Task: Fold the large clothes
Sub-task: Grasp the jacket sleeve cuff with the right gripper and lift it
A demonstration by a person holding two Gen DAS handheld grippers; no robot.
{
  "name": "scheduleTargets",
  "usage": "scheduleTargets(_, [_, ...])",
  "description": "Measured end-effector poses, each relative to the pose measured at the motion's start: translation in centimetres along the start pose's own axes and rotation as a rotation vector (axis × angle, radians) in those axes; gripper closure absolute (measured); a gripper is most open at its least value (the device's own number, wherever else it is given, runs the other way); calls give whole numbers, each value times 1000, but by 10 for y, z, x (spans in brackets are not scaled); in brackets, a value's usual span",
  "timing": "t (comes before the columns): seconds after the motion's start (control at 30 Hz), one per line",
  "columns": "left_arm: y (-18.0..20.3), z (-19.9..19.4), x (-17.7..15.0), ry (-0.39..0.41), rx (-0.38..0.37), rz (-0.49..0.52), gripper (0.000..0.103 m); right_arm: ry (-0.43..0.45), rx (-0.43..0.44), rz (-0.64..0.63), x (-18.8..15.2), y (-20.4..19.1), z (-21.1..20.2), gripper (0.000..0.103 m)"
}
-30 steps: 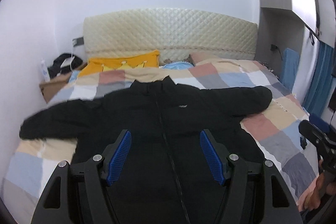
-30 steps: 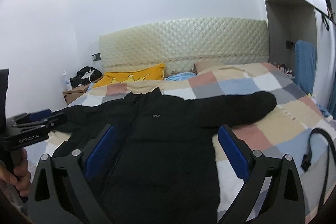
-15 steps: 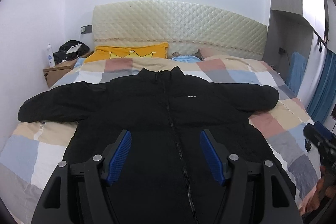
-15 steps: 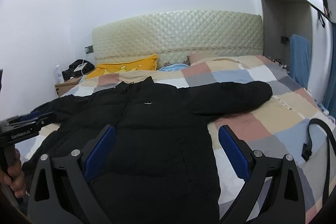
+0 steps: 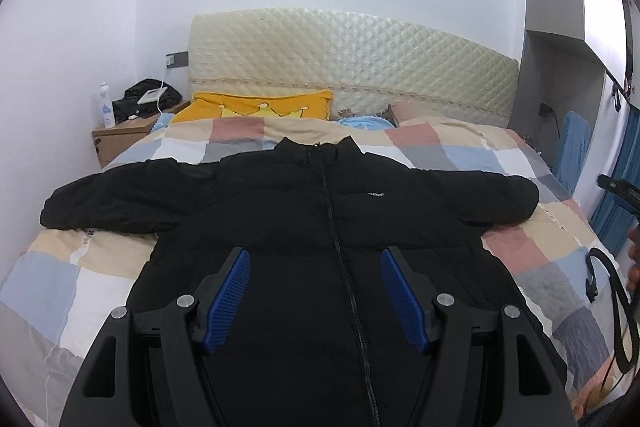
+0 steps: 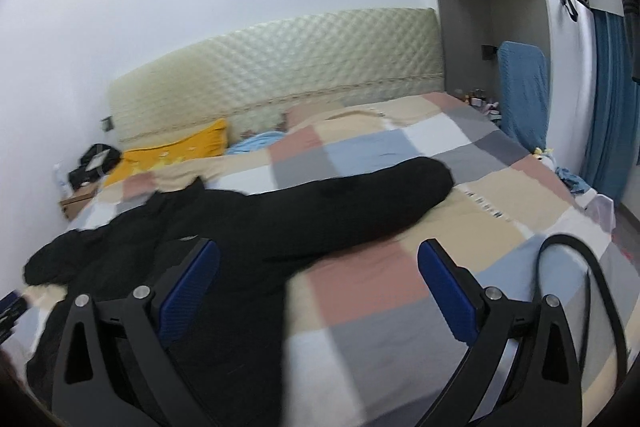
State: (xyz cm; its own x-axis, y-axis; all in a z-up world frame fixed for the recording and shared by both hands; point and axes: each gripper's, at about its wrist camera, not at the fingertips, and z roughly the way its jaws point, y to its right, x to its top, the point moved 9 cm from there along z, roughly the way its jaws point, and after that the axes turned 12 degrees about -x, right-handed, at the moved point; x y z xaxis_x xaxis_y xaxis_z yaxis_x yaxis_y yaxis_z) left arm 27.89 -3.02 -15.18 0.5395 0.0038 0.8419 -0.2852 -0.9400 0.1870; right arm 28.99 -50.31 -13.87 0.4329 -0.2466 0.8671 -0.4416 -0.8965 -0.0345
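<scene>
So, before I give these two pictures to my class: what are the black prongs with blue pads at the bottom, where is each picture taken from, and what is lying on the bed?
No robot here: a person carries a hand-held gripper in each hand, with a wide-angle camera on each that looks along its two fingers. The left hand-held gripper frames one picture and the right hand-held gripper frames the other. The blue strips are their grip pads.

Both stand open and hold nothing.

On the checked bedspread lies a black jacket, zipped, front up, both sleeves spread out sideways. The right camera points at one sleeve. A yellow pillow sits by the headboard. The curved black strap at the right is not part of the jacket.
</scene>
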Motion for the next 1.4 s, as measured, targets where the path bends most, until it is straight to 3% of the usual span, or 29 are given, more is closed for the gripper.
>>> scheduleTargets(0.2, [-3,12,-1,-10,15,-19,35,-114,55,183,14,35,118,3])
scheduleTargets(0.5, [-2,66,-10,-88,31,-25,35,-250,1,460,2,92,287,3])
scheduleTargets(0.63, [-10,92,-19,-122,58,-44,35,-261,1,517,-6,110,345,6])
scheduleTargets(0.8, [-22,130,-30,-175,94,-65,35,-198,10,615,-5,129,394,7])
scheduleTargets(0.9, [-25,144,-38,-202,109,-63,35,-144,24,635,-1,137,407,23])
scheduleTargets(1.0, [-28,152,-41,-218,115,-66,35,-129,78,667,-4,141,415,32])
scheduleTargets(1.1, [-32,150,-39,-207,134,-72,35,-145,102,659,-2,139,418,50])
scheduleTargets(1.17, [-33,147,-38,-196,140,-74,35,-161,63,600,-1,134,417,77])
scheduleTargets(1.23, [-32,143,-38,-189,140,-77,35,-134,2,516,6,128,404,89])
scheduleTargets(1.4, [-30,129,-35,-163,124,-83,35,-80,-120,514,28,159,367,97])
